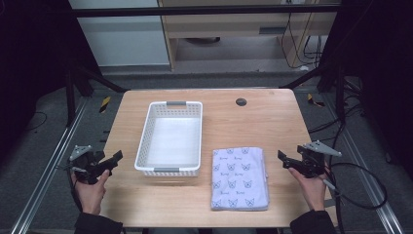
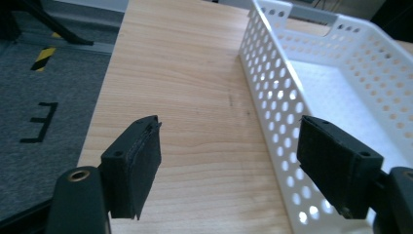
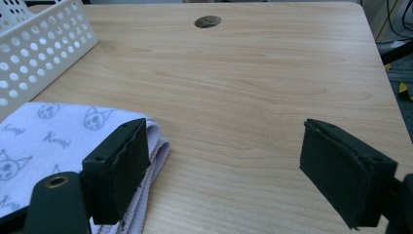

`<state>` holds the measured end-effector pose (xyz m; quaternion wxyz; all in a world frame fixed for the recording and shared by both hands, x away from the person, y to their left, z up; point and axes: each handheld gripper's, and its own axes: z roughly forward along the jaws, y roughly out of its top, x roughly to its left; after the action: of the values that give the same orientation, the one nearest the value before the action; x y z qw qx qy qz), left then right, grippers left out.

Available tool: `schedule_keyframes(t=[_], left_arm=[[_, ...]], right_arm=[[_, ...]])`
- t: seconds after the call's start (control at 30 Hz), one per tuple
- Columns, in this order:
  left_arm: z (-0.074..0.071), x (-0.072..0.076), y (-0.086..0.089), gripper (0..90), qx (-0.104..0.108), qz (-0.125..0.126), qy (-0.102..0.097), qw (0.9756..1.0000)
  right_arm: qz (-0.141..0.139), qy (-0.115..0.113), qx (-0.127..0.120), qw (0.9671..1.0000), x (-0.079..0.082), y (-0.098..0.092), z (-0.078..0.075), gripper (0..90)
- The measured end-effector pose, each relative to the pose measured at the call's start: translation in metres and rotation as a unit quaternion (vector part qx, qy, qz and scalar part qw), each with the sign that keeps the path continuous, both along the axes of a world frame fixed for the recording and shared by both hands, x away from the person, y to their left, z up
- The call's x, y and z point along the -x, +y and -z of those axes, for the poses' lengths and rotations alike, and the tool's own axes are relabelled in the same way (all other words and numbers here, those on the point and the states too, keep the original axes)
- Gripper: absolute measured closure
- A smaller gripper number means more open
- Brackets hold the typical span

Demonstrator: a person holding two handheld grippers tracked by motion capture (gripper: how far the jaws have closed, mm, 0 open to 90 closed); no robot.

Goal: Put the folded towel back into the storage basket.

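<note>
Folded cloth [image 1: 240, 178] lies lengthwise front-to-back beside the basket [image 1: 146, 141]; each hand-held gripper gapes wide, empty.

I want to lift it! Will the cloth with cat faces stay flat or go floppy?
Probably floppy: the cloth is folded in soft layers, with rounded edges in the right gripper view. Pinched at one side, the layers would likely sag and unfold. It looks light.
</note>
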<state>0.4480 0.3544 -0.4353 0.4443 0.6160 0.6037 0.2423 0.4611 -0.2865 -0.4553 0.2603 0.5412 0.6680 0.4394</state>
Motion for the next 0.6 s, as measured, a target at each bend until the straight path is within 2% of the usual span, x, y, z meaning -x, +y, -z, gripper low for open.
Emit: schedule_keyframes(t=[0.1,0.2,0.3,0.4,0.53,0.6], left_arm=[[-0.001,0.005,-0.002,21.6,-0.005,0.005,-0.002,1.0000],[-0.001,0.013,-0.012,21.2,-0.011,0.019,-0.003,0.9997],[-0.003,0.017,-0.018,20.7,-0.016,0.030,-0.006,0.9994],[-0.006,0.020,-0.028,20.8,-0.020,0.047,-0.015,0.9986],[-0.007,0.025,-0.045,21.1,-0.029,0.064,-0.023,0.9973],[-0.007,0.025,-0.047,21.2,-0.029,0.066,-0.025,0.9971]], right_arm=[[-0.005,-0.004,0.011,0.9999,0.003,0.002,-0.001,18.5],[-0.012,-0.012,0.026,0.9995,0.006,0.004,-0.003,19.7],[-0.014,-0.015,0.028,0.9994,0.007,0.005,-0.005,19.5],[-0.023,-0.013,0.010,0.9996,0.007,0.006,-0.006,18.7],[-0.033,-0.008,-0.002,0.9994,0.007,0.006,-0.010,19.7],[-0.037,-0.005,-0.003,0.9993,0.007,0.005,-0.011,20.2]])
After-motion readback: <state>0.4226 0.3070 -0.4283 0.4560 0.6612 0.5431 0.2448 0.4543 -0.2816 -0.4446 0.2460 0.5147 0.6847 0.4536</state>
